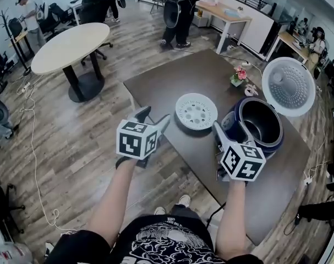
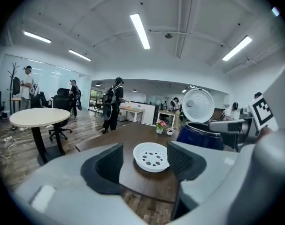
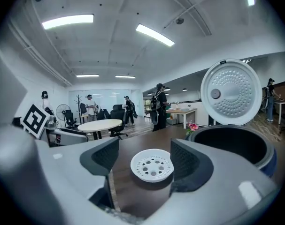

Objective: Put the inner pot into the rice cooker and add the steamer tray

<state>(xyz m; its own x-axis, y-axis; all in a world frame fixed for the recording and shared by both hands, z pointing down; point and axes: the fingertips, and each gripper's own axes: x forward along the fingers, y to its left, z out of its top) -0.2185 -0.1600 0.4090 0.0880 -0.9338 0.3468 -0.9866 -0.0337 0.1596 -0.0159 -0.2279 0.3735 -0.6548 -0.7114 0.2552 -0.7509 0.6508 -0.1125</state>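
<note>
Left gripper point(image 1: 154, 118): jaws apart, nothing between the pads; held over the near table edge, aimed toward 1 o'clock in the head view.
Right gripper point(image 1: 224, 139): jaws apart, gripping nothing; just beside the cooker's near wall, aimed toward 11 o'clock.
Steamer tray point(image 1: 196, 111): flat on the dark table point(image 1: 172, 76), perforated face up; round, so no long axis; apart from both grippers, at 9 o'clock of the cooker.
Rice cooker point(image 1: 230, 126): blue body, upright, open, mouth facing up.
Inner pot point(image 1: 260, 122): dark, seated inside the cooker; looks empty.
Lid point(image 1: 288, 86): swung up at 1 o'clock of the cooker, dimpled white inner face toward the camera.
Flower pot point(image 1: 239, 76): small, pink blooms, at 12 o'clock of the cooker, near the far table edge.
Left gripper view: tray point(image 2: 151, 156) framed between the spread jaws of the gripper point(image 2: 144, 161); right gripper's marker cube at 3 o'clock.
Right gripper view: tray point(image 3: 152, 165) framed likewise point(image 3: 144, 161); pot's dark interior point(image 3: 231, 142) seen nearly side on, which the head view shows only from above.
Far: round pale table point(image 1: 70, 47), people standing beyond.
</note>
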